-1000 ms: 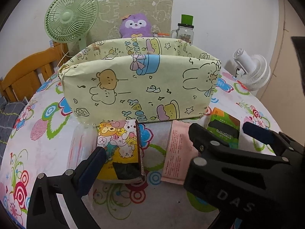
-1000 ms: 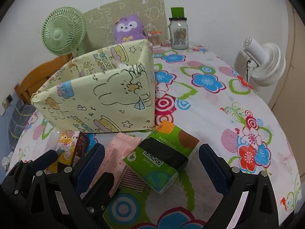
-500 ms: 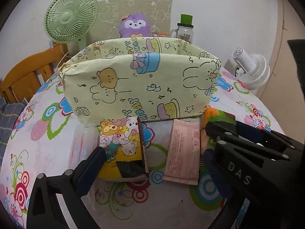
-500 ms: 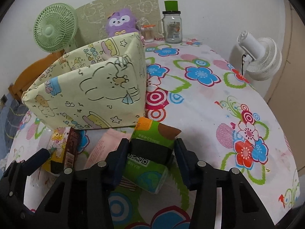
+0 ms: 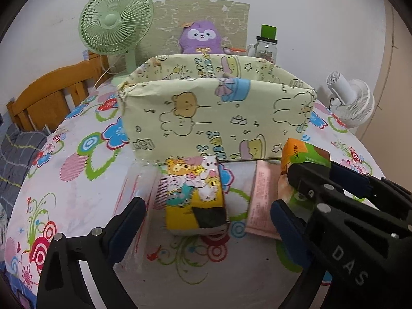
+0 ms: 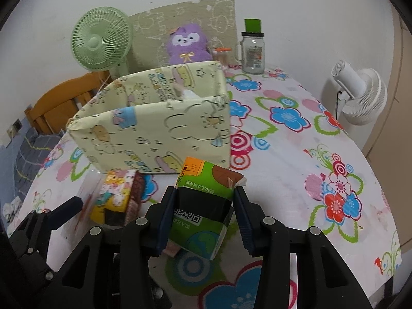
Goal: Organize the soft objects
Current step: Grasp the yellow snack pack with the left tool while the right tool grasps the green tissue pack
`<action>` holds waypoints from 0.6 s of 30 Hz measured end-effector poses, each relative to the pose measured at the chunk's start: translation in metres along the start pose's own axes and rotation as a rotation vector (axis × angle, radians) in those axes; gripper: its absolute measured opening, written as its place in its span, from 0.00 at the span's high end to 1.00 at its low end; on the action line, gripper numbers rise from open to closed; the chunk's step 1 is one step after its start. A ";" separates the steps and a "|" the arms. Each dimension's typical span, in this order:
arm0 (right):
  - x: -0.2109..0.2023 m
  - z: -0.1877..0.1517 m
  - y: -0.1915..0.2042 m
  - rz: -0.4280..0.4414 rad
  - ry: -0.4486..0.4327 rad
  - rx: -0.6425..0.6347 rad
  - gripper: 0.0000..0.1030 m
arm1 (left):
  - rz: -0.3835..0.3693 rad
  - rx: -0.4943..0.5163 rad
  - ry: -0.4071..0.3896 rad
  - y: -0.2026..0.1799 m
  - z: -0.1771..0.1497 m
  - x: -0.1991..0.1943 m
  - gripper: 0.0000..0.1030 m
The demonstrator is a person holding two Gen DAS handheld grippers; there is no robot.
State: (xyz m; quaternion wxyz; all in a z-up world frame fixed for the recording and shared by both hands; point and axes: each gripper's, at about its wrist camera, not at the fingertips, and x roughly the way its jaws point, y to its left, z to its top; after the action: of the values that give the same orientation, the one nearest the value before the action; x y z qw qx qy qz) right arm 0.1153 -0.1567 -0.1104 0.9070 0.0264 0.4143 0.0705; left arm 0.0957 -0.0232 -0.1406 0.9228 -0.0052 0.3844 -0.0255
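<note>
Crowding the right gripper (image 6: 204, 213), jaws clenched on green tissue pack (image 6: 206, 180): cartoon-print box (image 6: 154, 134), left gripper (image 5: 208, 221) released.

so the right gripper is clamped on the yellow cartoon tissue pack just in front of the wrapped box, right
Not quite. The right gripper is clamped on the green tissue pack, not the yellow one, as the right wrist view shows. The yellow cartoon pack lies ungripped on the table, and both sit just in front of the wrapped box.

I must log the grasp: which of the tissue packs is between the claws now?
The green tissue pack, clamped by the right claw; the yellow cartoon pack and pink pack lie free.
</note>
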 end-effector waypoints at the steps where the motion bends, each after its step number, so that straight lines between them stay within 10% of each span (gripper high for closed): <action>1: 0.000 0.000 0.002 0.000 -0.002 -0.006 0.54 | 0.001 -0.005 -0.002 0.002 0.000 0.000 0.06; 10: 0.011 0.002 0.018 0.003 0.015 -0.034 0.54 | -0.016 -0.047 0.021 0.017 0.001 0.011 0.19; 18: 0.021 0.001 0.025 0.011 0.045 -0.045 0.54 | -0.033 -0.050 0.038 0.019 -0.003 0.021 0.51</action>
State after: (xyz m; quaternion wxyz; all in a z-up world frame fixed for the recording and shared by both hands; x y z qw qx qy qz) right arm 0.1270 -0.1293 -0.1234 0.8975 0.0066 0.4327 0.0856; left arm 0.1096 -0.0050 -0.1579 0.9144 -0.0339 0.4023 -0.0312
